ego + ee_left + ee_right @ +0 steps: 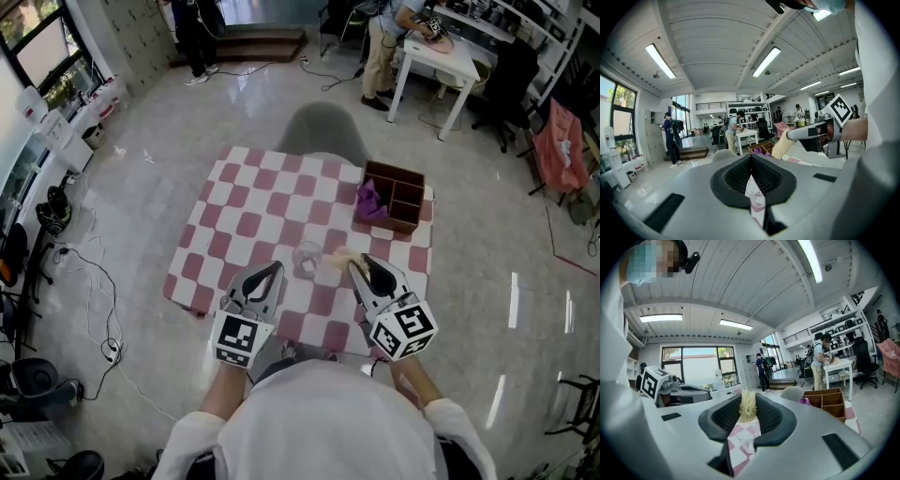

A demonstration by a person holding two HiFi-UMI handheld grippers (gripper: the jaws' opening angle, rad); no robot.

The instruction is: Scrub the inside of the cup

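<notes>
The clear cup (307,258) was seen upright on the checked table (244,202), its glass faint against the cloth and its inside hard to make out. In the right gripper view only part of it was shown, through the gap under the pads. A pale fibrous scrubber (339,260) was held clamped in the right tongs (356,265), just right of the cup; contact could not be judged. The left tongs (277,268) were pressed together, empty, just left of the cup. Both were pointed nearly level, the hands largely hidden behind them.
</notes>
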